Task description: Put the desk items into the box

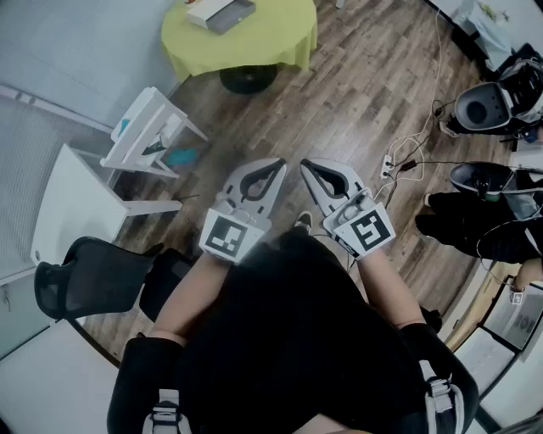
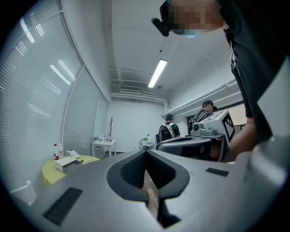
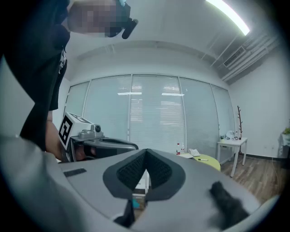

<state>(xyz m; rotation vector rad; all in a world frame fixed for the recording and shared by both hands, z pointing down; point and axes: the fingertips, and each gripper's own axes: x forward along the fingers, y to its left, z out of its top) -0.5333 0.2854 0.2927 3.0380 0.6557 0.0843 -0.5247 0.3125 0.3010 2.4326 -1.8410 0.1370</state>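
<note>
I hold both grippers side by side in front of my body, high above the wooden floor. My left gripper (image 1: 275,168) is shut with nothing in it, and its jaws meet at the tip (image 2: 146,152). My right gripper (image 1: 307,169) is also shut and empty (image 3: 146,152). A round table with a yellow-green cloth (image 1: 254,42) stands well ahead of them, with a flat box and white items (image 1: 219,13) on top. This table shows at the left gripper view's lower left (image 2: 50,173), with a white box (image 2: 67,162) on it, and at the right gripper view's right (image 3: 206,161).
A white side table (image 1: 151,129) and a black office chair (image 1: 85,275) stand to my left. Cables and a power strip (image 1: 395,163) lie on the floor to my right, beside black bags (image 1: 475,220). Two people (image 2: 168,131) stand at the room's far end, near a small white table (image 3: 232,144).
</note>
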